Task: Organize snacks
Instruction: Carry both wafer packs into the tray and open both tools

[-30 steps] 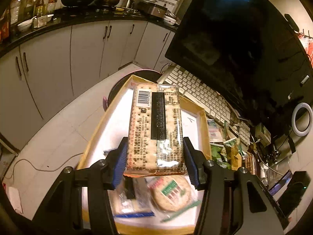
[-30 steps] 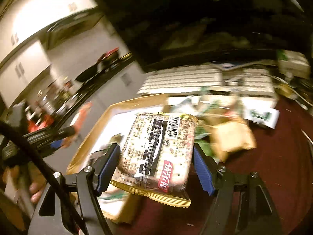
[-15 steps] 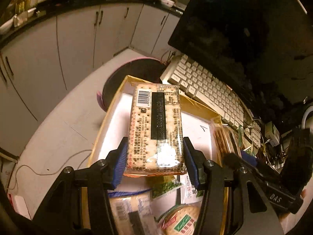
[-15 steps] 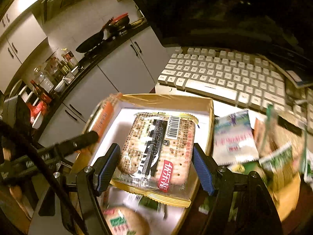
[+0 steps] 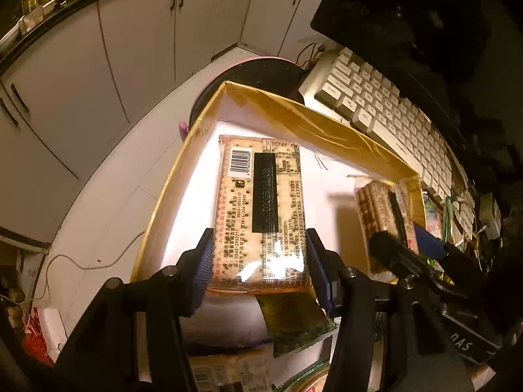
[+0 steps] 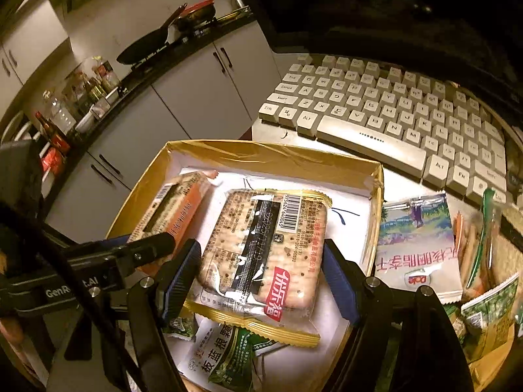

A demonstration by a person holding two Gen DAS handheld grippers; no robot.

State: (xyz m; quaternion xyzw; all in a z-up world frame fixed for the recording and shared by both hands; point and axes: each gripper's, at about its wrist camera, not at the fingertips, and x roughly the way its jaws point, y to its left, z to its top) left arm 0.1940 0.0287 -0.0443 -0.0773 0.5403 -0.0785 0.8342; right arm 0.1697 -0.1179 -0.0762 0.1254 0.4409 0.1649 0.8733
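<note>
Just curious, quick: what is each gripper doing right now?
Left gripper: shut on a cracker pack.
Right gripper: shut on another cracker packet.

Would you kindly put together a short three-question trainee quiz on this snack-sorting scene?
1. True or false: each gripper holds a cracker packet.
2. Over what do both packets hang? A) the keyboard B) the gold-rimmed box C) the floor
3. Which white item lies beyond the box?

Key:
1. True: the left gripper clamps the long cracker packet, the right gripper the square cracker packet.
2. B, the gold-rimmed box.
3. The keyboard.
</note>
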